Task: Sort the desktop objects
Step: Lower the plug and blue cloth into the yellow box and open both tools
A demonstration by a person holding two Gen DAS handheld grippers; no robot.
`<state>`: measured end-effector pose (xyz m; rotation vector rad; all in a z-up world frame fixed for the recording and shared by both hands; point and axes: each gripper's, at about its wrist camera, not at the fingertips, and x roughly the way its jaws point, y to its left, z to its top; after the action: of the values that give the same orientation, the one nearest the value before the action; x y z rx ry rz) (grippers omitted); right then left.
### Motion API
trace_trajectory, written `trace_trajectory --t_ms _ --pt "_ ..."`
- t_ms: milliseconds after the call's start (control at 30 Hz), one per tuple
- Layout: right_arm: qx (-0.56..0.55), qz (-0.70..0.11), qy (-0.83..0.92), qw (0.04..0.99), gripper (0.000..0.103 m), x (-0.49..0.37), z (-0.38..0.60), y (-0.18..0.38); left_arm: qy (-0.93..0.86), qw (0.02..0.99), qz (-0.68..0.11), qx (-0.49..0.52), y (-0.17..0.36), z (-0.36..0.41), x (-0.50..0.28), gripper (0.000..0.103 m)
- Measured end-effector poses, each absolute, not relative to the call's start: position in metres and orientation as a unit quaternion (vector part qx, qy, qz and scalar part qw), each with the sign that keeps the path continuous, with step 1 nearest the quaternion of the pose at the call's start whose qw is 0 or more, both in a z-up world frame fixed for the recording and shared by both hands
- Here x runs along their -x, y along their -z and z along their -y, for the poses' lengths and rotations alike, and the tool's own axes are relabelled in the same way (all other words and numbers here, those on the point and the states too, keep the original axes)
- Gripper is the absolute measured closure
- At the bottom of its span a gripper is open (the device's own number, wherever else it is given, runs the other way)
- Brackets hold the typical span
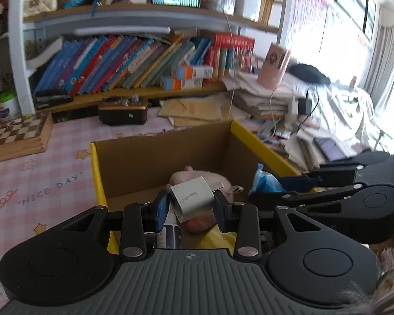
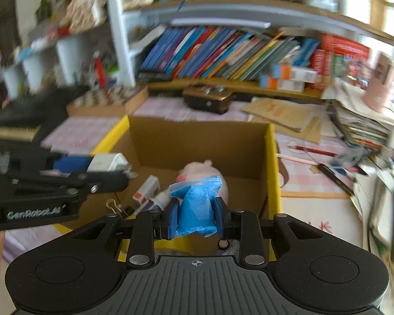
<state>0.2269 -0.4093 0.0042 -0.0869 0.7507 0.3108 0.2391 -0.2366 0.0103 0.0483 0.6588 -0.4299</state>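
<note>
My left gripper point(image 1: 191, 207) is shut on a white USB charger plug point(image 1: 191, 200) and holds it above the open cardboard box point(image 1: 144, 157) with yellow flaps. My right gripper point(image 2: 195, 216) is shut on a crumpled blue plastic bag point(image 2: 195, 204) over the same box point(image 2: 197, 141). In the box lie a pink pig toy point(image 2: 197, 169), a small white and red carton point(image 2: 147, 190), a white tube point(image 2: 161, 199) and a binder clip point(image 2: 117, 208). The left gripper with the charger point(image 2: 107, 162) shows at the left of the right wrist view; the right gripper with the bag point(image 1: 265, 181) shows at the right of the left wrist view.
The box stands on a pink checked desk mat point(image 1: 39, 178). A chessboard point(image 1: 15, 134) lies at the left, a dark brown box point(image 1: 122, 111) behind. Paper and book stacks point(image 1: 262, 99) crowd the right. A red pencil point(image 2: 312, 151) and pens lie right of the box. Bookshelves stand behind.
</note>
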Motion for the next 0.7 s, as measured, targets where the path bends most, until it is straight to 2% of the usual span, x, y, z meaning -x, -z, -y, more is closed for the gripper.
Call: trace_trajectory --t_ms 267,533,700 --pt "0.133 -0.437 -0.196 0.867 0.076 -0.260 0.396 0.028 0.196 0.901 -0.383 -0.059 0.020 0.249 -0.274 0.069" --pt "0.136 -0.444 -0.203 0.862 0.076 -0.264 0.394 0.040 0.194 0.893 -0.398 -0.077 0.032 0.258 -0.277 0.068" --pt "0.135 -0.424 -0.186 0.876 0.070 -0.259 0.395 0.033 0.196 0.911 -0.353 -0.087 0.019 0.256 -0.263 0.049"
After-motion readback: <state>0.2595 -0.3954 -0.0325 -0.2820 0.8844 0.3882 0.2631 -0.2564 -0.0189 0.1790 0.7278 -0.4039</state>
